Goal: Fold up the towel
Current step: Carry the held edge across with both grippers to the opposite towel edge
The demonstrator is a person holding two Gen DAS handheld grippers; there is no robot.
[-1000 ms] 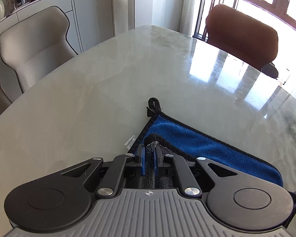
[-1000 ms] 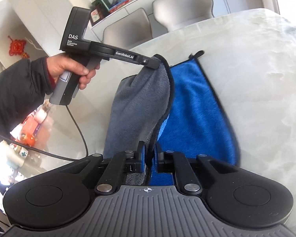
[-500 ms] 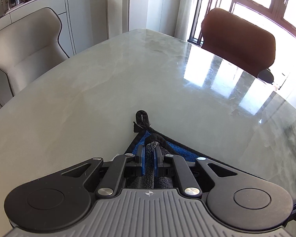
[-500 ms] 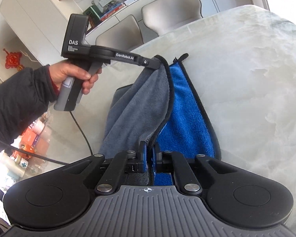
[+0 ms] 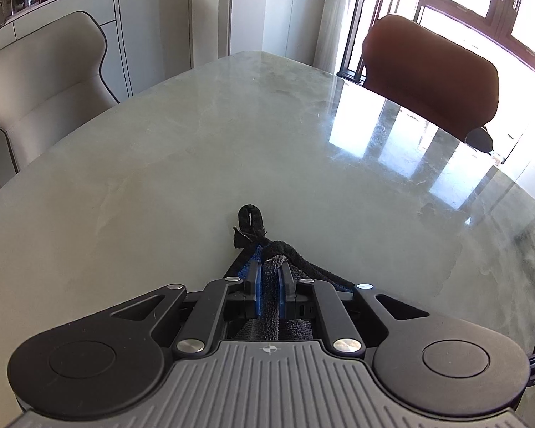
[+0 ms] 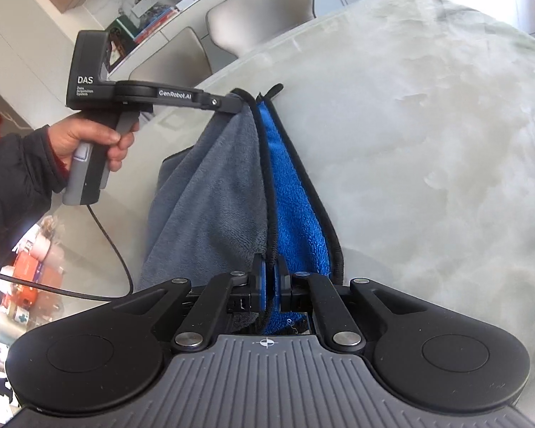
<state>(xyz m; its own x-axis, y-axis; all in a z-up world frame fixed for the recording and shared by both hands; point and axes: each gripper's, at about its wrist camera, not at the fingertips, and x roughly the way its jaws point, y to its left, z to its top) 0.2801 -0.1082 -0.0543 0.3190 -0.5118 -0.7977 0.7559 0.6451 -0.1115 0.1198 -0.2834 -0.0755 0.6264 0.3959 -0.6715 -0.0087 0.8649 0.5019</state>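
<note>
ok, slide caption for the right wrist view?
Both grippers, right gripper and left gripper, pinch the towel edge above the table.

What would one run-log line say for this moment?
step: folding towel | left gripper: shut on towel | right gripper: shut on towel | table: blue half lying flat

the towel [image 5: 305, 274] is mostly hidden behind the left gripper [image 5: 269, 278] body; only its corner and hanging loop [image 5: 249, 219] show ahead of the fingertips. in the right wrist view, the towel's near end is hidden under the right gripper [image 6: 269, 278] housing. the left gripper's fingertips are buried in grey cloth there. the cable [image 6: 107, 256] is cut off by the left frame edge. shelf items [image 6: 142, 21] far ahead are too blurred to identify.
</note>
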